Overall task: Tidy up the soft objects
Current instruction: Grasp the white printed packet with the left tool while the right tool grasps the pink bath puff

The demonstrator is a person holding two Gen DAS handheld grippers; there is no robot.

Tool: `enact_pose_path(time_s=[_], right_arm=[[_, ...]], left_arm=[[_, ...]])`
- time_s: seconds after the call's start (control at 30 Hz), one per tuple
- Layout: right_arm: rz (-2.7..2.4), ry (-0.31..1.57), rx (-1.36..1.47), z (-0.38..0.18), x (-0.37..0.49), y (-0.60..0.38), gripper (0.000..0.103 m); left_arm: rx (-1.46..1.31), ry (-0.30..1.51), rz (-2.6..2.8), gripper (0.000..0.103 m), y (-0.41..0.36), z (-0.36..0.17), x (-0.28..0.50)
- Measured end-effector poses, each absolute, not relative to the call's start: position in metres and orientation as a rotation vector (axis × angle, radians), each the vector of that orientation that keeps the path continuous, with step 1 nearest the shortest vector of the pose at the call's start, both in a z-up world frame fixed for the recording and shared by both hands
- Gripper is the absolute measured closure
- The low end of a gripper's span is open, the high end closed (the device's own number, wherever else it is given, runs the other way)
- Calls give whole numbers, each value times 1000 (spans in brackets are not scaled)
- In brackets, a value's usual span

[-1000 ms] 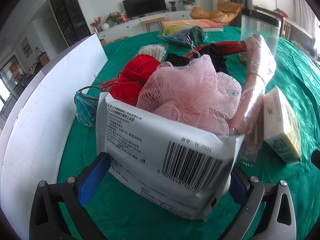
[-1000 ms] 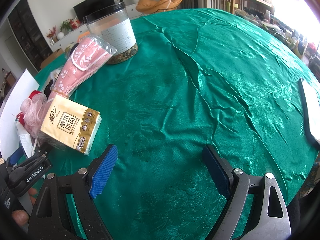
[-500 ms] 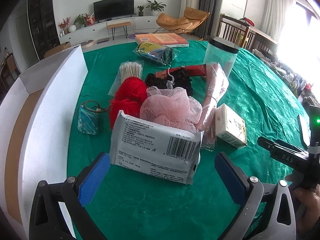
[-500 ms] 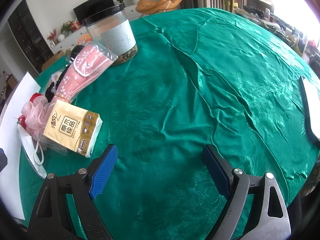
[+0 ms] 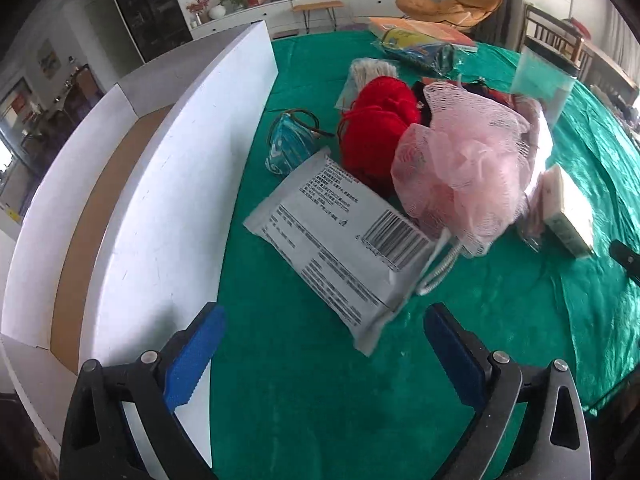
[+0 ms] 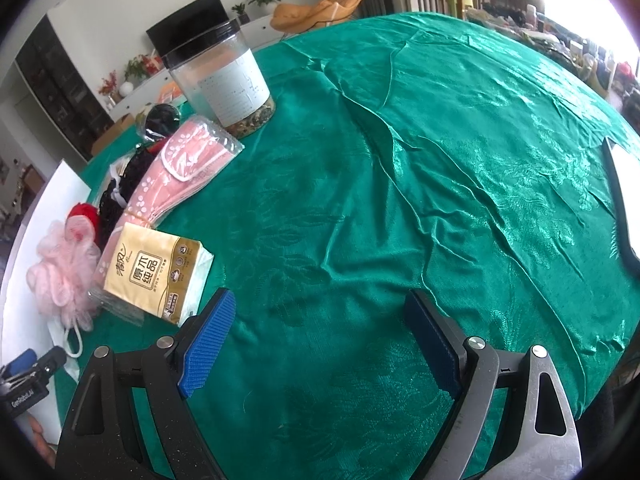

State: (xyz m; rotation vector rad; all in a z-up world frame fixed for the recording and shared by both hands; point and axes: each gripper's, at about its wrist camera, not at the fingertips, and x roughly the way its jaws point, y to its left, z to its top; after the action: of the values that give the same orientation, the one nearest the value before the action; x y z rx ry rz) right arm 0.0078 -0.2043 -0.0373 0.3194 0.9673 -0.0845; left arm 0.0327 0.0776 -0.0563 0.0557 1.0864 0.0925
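White plastic pouch (image 5: 340, 240) lies flat on the green surface (image 5: 320, 400), near the left gripper (image 5: 320, 344), which gapes wide and empty; light, slippery, best pinched by its near edge; pink mesh puff (image 5: 464, 168) just beyond squashes easily; right gripper (image 6: 316, 332) likewise wide.

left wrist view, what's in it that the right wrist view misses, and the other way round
Only the left wrist view shows the white packet with the barcode face, the teal pouch and the white box wall.

Only the right wrist view shows the tissue pack's gold printed face and the jar's black lid.

Both show the pink mesh pouf, red yarn and green cloth.
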Motion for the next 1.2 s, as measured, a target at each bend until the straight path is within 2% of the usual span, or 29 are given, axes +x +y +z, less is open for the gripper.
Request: enact_pose_path(time_s=[0.17,0.4,0.53,0.87,1.2], right_arm=[[-88,969,313,-38,9,-203,14],[-85,965,323,-38,9,-204,14],[-81,961,334,-38,8,-206,14],[-79,960,338,-38,7,-207,14],[-81,960,337,-38,7,-207,14]], left_arm=[[-55,1073,-15,4,73,-51,40],[-300,1136,178,4,95,-92,85],[-229,1117,253,0,92,-100,96],[-141,1062,232,0,88,-104,95],[-102,1123,145,1,91,-100,88]])
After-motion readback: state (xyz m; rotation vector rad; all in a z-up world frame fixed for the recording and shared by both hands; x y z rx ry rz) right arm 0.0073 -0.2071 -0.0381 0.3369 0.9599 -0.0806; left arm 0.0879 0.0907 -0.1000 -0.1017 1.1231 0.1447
